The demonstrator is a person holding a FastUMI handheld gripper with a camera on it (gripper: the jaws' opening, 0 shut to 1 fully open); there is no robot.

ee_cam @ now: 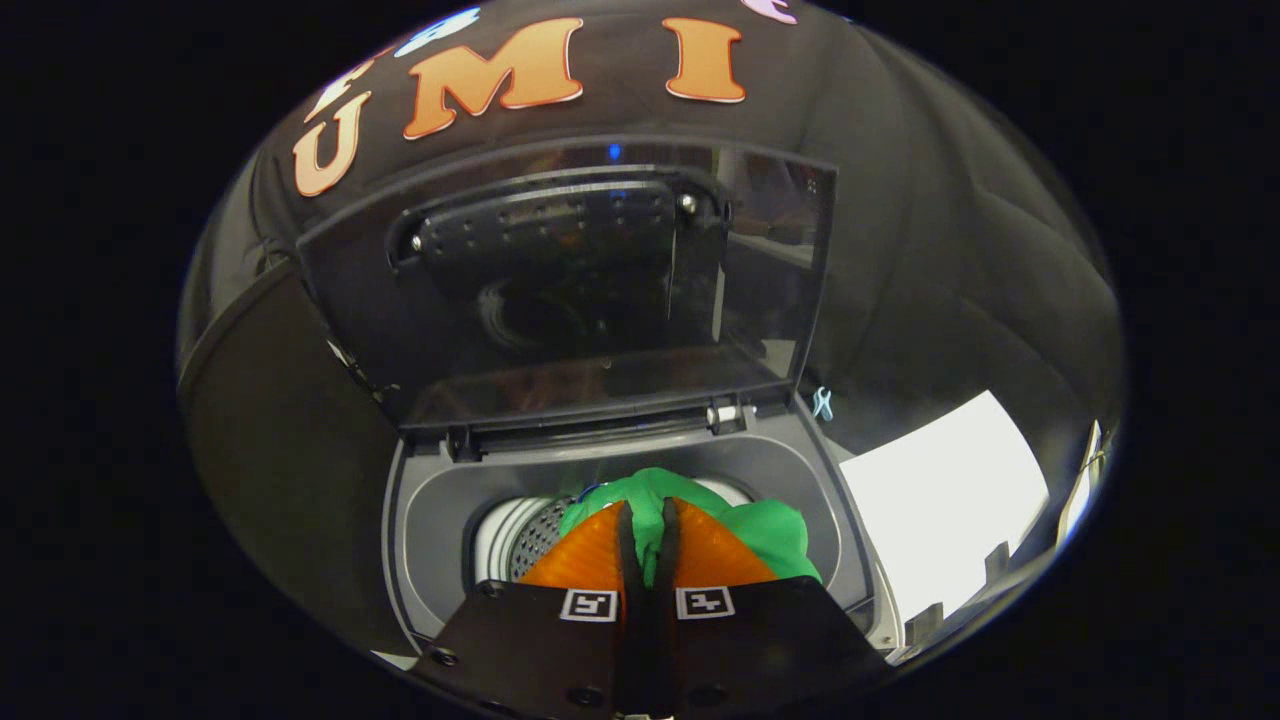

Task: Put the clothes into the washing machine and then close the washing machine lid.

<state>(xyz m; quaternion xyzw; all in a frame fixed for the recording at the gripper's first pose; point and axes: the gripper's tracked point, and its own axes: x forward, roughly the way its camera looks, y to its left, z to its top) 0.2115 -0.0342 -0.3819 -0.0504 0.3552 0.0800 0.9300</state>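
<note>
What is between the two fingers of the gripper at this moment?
In the gripper view, a fold of the green cloth is pinched between the fingers of the gripper, just over the open drum of the washing machine.

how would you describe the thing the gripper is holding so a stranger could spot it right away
Find the grey top-loading washing machine with its dark see-through lid standing open. Over its round drum opening, the gripper is shut on a bright green cloth bunched between and beyond the fingers. It is the only soft, vivid green thing there.
</note>
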